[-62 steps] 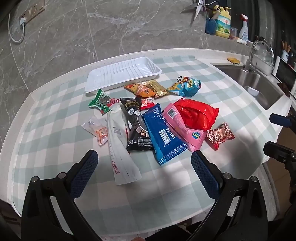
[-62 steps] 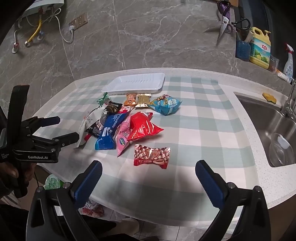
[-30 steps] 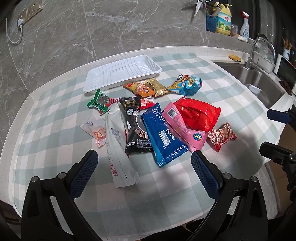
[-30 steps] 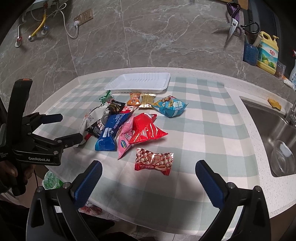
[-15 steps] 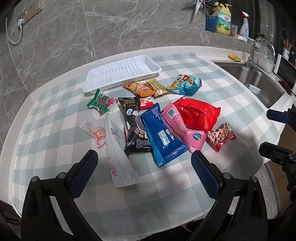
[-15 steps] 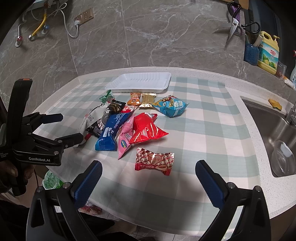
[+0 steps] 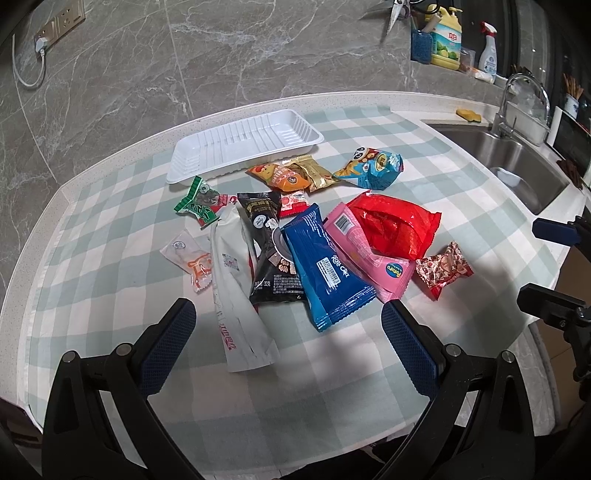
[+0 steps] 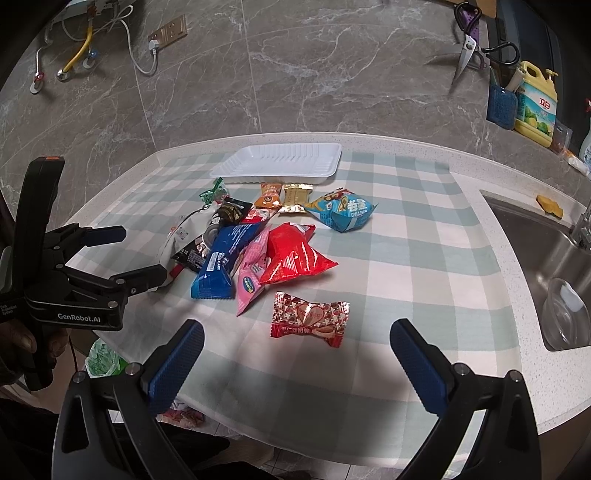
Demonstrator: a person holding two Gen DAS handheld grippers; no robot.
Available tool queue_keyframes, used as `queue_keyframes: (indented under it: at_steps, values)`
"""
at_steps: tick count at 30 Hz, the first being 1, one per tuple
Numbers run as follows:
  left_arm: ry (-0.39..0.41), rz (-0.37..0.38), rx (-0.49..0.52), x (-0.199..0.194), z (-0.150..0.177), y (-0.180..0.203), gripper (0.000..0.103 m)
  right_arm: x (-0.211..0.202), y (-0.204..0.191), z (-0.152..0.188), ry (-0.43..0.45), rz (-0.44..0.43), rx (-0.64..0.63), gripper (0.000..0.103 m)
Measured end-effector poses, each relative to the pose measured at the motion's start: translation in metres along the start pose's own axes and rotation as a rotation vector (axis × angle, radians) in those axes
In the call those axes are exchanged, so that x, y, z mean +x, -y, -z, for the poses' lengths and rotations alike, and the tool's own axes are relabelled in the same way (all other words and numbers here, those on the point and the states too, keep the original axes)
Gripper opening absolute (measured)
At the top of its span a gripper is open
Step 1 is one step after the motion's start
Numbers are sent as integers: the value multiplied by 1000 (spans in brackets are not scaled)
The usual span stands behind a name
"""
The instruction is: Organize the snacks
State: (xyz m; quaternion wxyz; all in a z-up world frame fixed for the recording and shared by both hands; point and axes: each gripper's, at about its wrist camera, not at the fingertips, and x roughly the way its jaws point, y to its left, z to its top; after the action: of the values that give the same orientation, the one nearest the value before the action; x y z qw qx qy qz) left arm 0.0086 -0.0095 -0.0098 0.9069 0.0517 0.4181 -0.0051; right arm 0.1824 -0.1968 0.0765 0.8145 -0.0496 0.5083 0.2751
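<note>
White tray point(image 7: 243, 146) sits bare; your left tongs point(image 7: 288, 345) and right tongs point(image 8: 295, 363) gape wide, unloaded. Start with the red candy point(image 8: 308, 318).

A sink point(image 7: 517, 162) is set in the worktop's right end, with a sponge point(image 7: 468, 115) on its back rim, while soap point(image 8: 535, 105), scissors point(image 8: 466, 51) and a socket point(image 8: 168, 31) line the wall.
</note>
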Motion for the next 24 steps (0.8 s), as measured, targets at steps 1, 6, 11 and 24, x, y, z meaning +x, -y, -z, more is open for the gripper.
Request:
queue_keyframes:
  at_steps: [1, 6, 11, 24]
  values:
    - [0, 0, 1, 0, 0, 0, 102, 0, 0, 0, 0, 1, -1, 103]
    - [-1, 0, 0, 0, -1, 0, 102, 0, 0, 0, -1, 0, 0, 103]
    - [-1, 0, 0, 1, -1, 0, 102, 1, 1, -1, -3, -1, -1, 103]
    - [-7, -1, -9, 5, 0, -3, 102, 5, -5, 2, -7, -3, -4, 103]
